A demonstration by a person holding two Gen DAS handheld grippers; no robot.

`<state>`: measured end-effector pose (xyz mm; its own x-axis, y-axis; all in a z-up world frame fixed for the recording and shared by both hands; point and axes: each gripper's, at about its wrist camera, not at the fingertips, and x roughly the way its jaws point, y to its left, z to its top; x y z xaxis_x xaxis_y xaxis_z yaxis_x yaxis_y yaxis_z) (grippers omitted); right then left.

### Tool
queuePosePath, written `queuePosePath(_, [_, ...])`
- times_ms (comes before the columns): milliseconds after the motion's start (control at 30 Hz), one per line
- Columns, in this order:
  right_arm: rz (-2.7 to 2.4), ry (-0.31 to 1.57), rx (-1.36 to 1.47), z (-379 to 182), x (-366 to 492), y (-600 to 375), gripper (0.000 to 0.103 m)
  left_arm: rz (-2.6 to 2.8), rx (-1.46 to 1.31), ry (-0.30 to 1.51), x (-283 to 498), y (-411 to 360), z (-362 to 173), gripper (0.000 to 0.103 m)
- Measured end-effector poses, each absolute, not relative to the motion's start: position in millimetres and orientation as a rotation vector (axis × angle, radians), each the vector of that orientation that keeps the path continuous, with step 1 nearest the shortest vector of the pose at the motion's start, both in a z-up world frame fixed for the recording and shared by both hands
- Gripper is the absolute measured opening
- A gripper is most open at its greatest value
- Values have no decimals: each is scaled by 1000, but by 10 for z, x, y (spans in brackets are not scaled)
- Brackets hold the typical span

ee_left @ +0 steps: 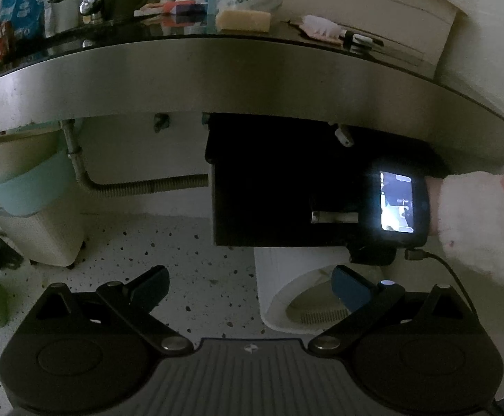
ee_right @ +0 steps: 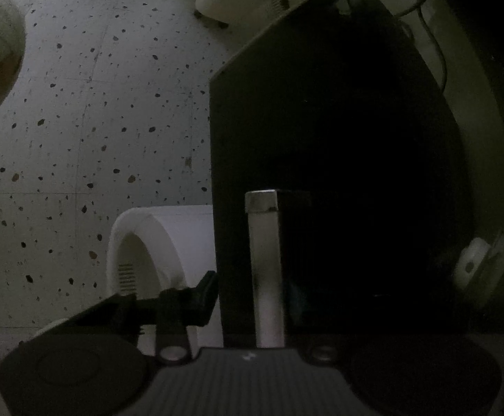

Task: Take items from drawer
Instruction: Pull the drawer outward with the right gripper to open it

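While our left gripper (ee_left: 248, 286) hangs back over the speckled floor (ee_left: 189, 242) with its fingers spread wide and nothing between them, our right gripper (ee_right: 248, 298) is pushed right up against the black drawer (ee_left: 269, 190) under the steel counter edge (ee_left: 238, 79). The drawer's metal handle (ee_right: 265, 270) runs straight up the middle of the right wrist view, between the fingers as far as we can tell. Only the left finger (ee_right: 203, 294) shows there; the other side is lost in the dark, so we honestly can't tell if that claw is clamped on the handle or loose. A white bin (ee_left: 286, 294) sits on the floor just below the drawer.
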<state>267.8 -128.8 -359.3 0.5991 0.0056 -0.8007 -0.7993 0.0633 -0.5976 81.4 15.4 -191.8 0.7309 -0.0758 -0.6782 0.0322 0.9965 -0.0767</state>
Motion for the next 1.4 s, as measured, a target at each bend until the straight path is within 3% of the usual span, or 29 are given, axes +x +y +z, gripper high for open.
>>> queuePosePath(800, [774, 752, -1356, -3491, 2063, -1366, 42, -78, -81, 780, 861, 141, -1969, 101])
queuePosePath(833, [785, 748, -1359, -3485, 1982, -1375, 41, -79, -83, 780, 859, 141, -1969, 101])
queuePosePath(967, [761, 726, -1330, -3440, 1722, -1392, 21, -81, -79, 777, 851, 133, -1974, 101])
queuePosePath(1400, [758, 715, -1279, -3360, 1162, -1407, 21, -73, -61, 775, 813, 145, -1957, 101])
